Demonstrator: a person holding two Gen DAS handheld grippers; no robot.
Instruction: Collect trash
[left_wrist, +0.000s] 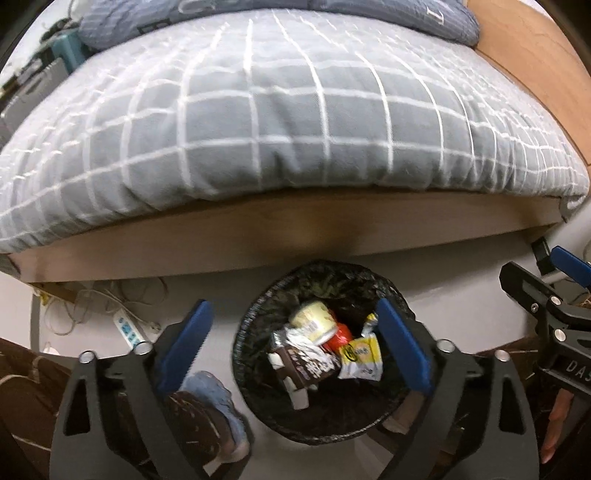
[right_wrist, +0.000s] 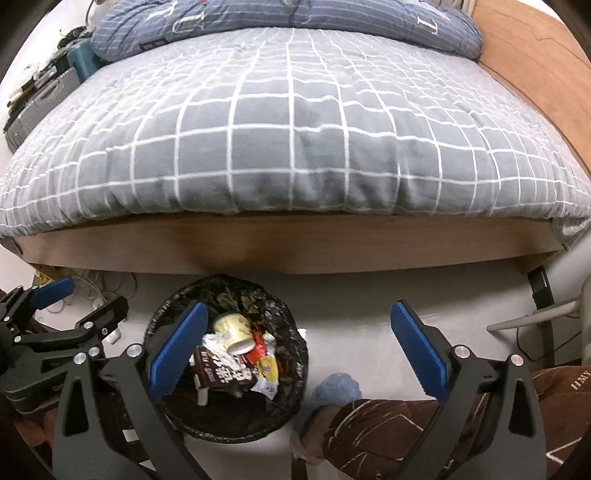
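At the bottom centre of the left wrist view, a round bin lined with a crinkled black plastic bag (left_wrist: 255, 354) stands on the pale floor, just in front of the wooden bed frame (left_wrist: 280, 236). The trash lies inside it: a cream paper cup (left_wrist: 314, 319) on its side, a brown drink carton (left_wrist: 304, 365), a yellow-and-white wrapper (left_wrist: 360, 354) and a red wrapper (left_wrist: 338, 336) between them. The left gripper (left_wrist: 293, 341) hangs over the bin with its blue-padded jaws spread wide and nothing between them; its right pad covers part of the bin's rim. The right gripper (right_wrist: 295, 349) is likewise released and empty, its left pad overlapping the bin while its right pad sits over bare floor.

A grey quilt with a white grid (left_wrist: 280, 110) fills the upper half of both views, with a blue striped pillow (right_wrist: 288, 22) at the top edge. At lower left in the left wrist view, a white power strip (left_wrist: 127, 326) lies among tangled cords under the bed edge. A blue slipper (left_wrist: 216, 402) stands near the bin, partly hidden behind the gripper's arm. Brown patterned trouser legs (right_wrist: 388, 435) are cut off by the lower edge. Clutter at the upper left is too small to make out, and print on the carton is blurred.
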